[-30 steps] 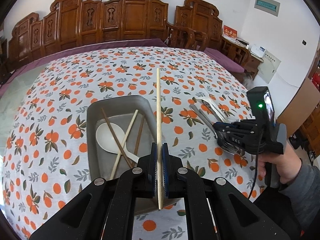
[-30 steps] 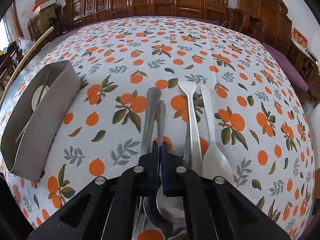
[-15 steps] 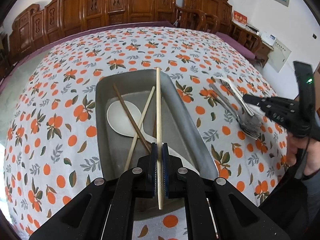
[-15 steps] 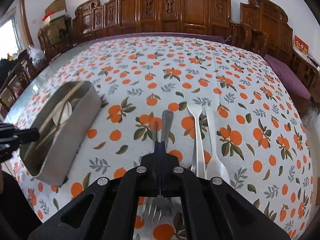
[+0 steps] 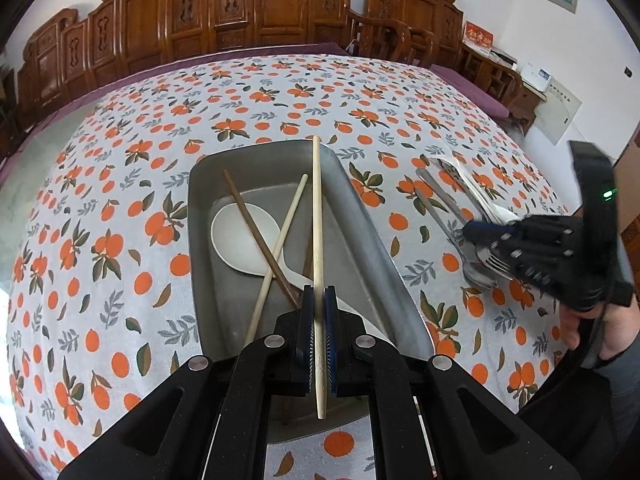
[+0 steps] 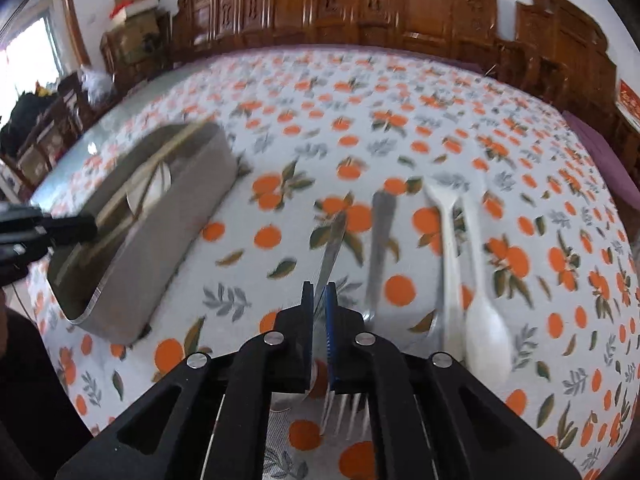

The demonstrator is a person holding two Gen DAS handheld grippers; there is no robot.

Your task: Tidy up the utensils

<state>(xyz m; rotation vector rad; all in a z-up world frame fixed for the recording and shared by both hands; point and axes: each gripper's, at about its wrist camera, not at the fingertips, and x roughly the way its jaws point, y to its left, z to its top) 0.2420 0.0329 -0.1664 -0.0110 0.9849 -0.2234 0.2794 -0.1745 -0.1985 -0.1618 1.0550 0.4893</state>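
- The counter (image 5: 120, 208), under an orange-print cloth, fills both views, with carved wooden chairs (image 5: 280, 12) lined up along its 12 o'clock edge.
- The metal tray (image 5: 368, 240) sits at centre in the left view; in the right view it lies out at 9 o'clock (image 6: 168, 216).
- Left hand-held gripper (image 5: 319, 332): pads pinched tight on a pale chopstick (image 5: 317, 216), which runs toward 12 o'clock above the tray and reaches past the far rim.
- Right hand-held gripper (image 6: 319, 332): closed narrow on a steel handle, a fork (image 6: 329, 256), whose tines show under the pads. In the left view this gripper hangs at 3 o'clock (image 5: 476, 232).
- In the tray: a white spoon (image 5: 244, 240), a dark chopstick (image 5: 256, 236) and another pale chopstick (image 5: 280, 244) crossed over it.
- At 3 o'clock from the tray, on the cloth: a second steel handle (image 6: 378, 248), just right of the held fork, then a white fork (image 6: 444, 240) and white spoon (image 6: 486, 320) side by side. The right view is blurred.
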